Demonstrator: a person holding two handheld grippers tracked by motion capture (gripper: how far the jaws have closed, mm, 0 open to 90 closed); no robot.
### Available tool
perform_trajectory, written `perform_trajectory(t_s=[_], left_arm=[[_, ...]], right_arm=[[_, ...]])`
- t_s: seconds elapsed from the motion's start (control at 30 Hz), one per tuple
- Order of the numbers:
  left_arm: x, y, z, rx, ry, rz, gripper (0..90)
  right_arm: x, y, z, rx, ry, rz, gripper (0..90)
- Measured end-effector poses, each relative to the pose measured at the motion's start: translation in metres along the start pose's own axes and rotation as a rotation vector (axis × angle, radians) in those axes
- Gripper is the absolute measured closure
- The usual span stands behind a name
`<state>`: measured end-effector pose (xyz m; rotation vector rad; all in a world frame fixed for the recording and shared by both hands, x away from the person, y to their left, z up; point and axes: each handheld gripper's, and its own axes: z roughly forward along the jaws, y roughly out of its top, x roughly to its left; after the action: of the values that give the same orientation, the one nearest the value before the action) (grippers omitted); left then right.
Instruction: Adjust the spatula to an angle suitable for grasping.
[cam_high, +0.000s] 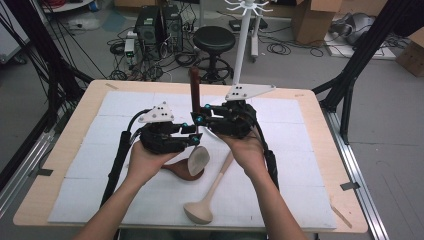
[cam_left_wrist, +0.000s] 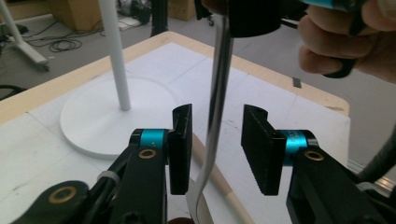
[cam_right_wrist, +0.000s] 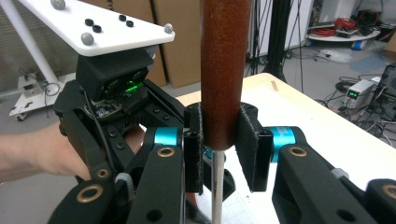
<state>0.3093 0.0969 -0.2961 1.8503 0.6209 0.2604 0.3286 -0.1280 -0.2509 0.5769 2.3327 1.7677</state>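
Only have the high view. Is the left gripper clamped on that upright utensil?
Observer: No. In the left gripper view, the left gripper straddles the metal shaft with a gap at each pad.
Operator: Right one gripping it?
Observer: Yes. The right gripper view shows the right gripper with its pads pressed on the brown handle, near its lower end.
Operator: Anything beyond the shaft?
Observer: The white stand's round base sits flat on the table, past the left jaws.
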Motion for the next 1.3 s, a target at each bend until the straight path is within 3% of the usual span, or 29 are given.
perform_trajectory(t_s=[0.2, 0.27, 0.4, 0.63, 0.83, 1.0, 1.07, 1.17, 1.3], left_arm=[[0.0, 0.0, -0.001, -0.014, 0.004, 0.021, 82.9], [0.0, 0.0, -0.002, -0.003, 0.005, 0.052, 83.4], [0.001, 0.001, -0.004, -0.003, -0.029, 0.064, 83.9], [0.004, 0.002, -0.006, 0.012, -0.074, 0.12, 84.0], [0.005, 0.001, -0.006, 0.024, -0.095, 0.138, 84.0], [0.004, 0.002, -0.005, -0.004, -0.076, 0.109, 81.4], [0.004, 0.002, -0.004, -0.012, -0.057, 0.097, 72.9], [0.002, 0.002, -0.002, -0.014, -0.018, 0.098, 69.4], [0.0, 0.0, 0.001, -0.016, 0.02, 0.097, 71.3]], right_arm=[[0.003, 0.0, 0.003, -0.005, -0.012, -0.003, 73.8], [0.003, -0.001, 0.003, -0.003, -0.005, -0.005, 73.7], [0.001, -0.001, 0.001, -0.002, 0.033, -0.016, 72.8], [-0.005, 0.001, 0.0, -0.034, 0.109, -0.101, 70.3], [-0.009, 0.001, 0.001, -0.06, 0.169, -0.093, 72.6], [-0.004, 0.001, 0.0, -0.073, 0.114, -0.064, 73.4], [0.0, 0.001, 0.0, -0.068, 0.065, -0.055, 73.4], [0.004, 0.001, 0.001, -0.085, 0.005, -0.032, 73.5], [0.009, 0.001, 0.0, -0.116, -0.044, 0.015, 73.4]])
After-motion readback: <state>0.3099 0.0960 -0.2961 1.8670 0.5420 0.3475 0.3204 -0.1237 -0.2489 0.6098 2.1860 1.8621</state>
